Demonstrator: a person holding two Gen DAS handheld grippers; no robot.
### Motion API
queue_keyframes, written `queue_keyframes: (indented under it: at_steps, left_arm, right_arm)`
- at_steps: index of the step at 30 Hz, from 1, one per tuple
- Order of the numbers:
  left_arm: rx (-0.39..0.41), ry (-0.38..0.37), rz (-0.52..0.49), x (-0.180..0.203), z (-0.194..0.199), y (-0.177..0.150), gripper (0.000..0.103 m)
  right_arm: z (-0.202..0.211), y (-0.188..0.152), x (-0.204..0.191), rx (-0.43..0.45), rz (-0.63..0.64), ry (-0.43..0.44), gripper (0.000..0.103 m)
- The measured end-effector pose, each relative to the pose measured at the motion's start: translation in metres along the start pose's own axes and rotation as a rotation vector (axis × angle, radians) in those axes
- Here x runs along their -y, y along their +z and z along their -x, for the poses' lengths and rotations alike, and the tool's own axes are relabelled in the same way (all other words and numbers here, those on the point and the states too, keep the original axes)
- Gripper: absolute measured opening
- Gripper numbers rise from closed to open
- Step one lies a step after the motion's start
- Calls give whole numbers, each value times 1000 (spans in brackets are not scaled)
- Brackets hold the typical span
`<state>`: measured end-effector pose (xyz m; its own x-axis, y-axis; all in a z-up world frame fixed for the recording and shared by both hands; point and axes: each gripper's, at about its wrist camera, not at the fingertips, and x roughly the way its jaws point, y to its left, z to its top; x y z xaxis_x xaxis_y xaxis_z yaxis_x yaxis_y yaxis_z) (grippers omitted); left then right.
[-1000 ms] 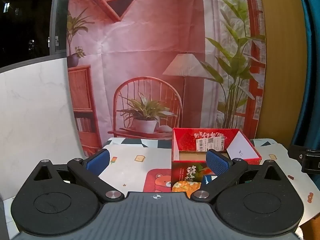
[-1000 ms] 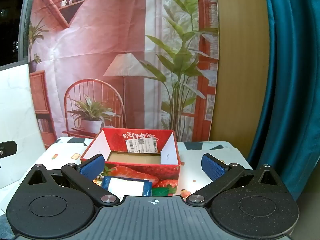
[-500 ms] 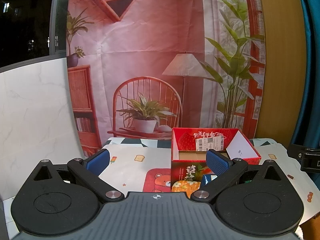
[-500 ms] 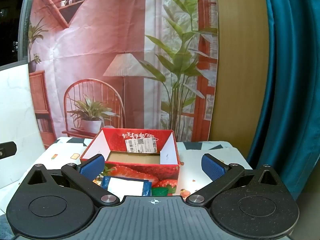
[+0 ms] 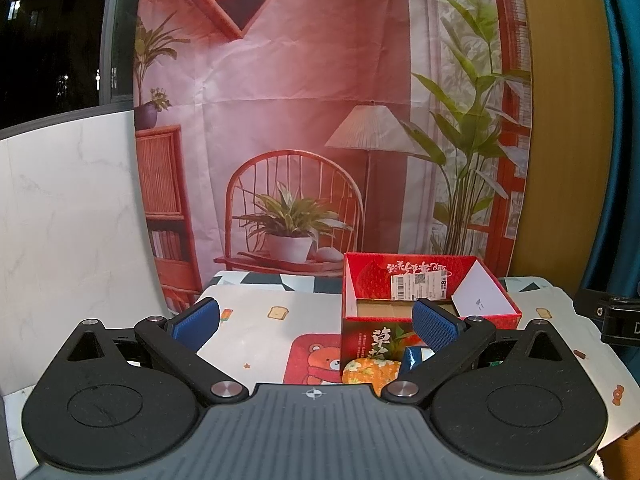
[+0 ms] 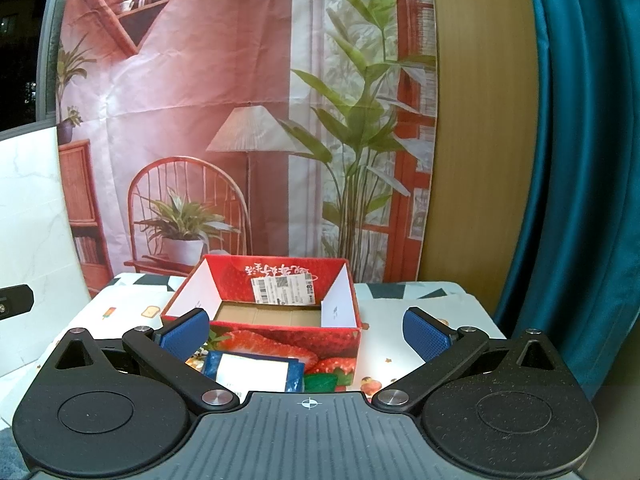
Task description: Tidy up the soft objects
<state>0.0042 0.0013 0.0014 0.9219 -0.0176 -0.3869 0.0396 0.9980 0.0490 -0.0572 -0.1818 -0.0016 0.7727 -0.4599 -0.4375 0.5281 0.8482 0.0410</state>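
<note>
— Two claws, both spread wide with nothing between the blue pads. The left claw (image 5: pixel 315 322) and the right claw (image 6: pixel 306 332) each hang above the counter (image 5: pixel 256 332), which wears a cartoon-print cloth.

— Where is the soft stuff?

— In the right wrist view a blue packet (image 6: pixel 252 372) with a white label lies flat at about 6 o'clock of the red strawberry box (image 6: pixel 280 300), just against its front wall. Its long axis runs 9 to 3 across the view. The near edge is cut off by the claw body.

— Anything beside it?

— A green item (image 6: pixel 322 383) at the packet's 3 o'clock, mostly hidden; I cannot tell what it is. In the left wrist view an orange floral piece (image 5: pixel 370 372) sits at the box's front corner, half covered by the right finger.

— And the box?

— Open on top, upright, showing only a bare cardboard floor and a shipping label (image 6: pixel 282 289) on the far inner wall.
</note>
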Motion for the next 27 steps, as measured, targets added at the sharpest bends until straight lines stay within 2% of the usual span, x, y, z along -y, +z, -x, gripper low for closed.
queue_keyframes:
  at_steps: [27]
  left_arm:
    - [-4, 0, 1, 0, -4, -2, 103]
  right_arm:
    - [-4, -6, -5, -5, -3, -3, 103]
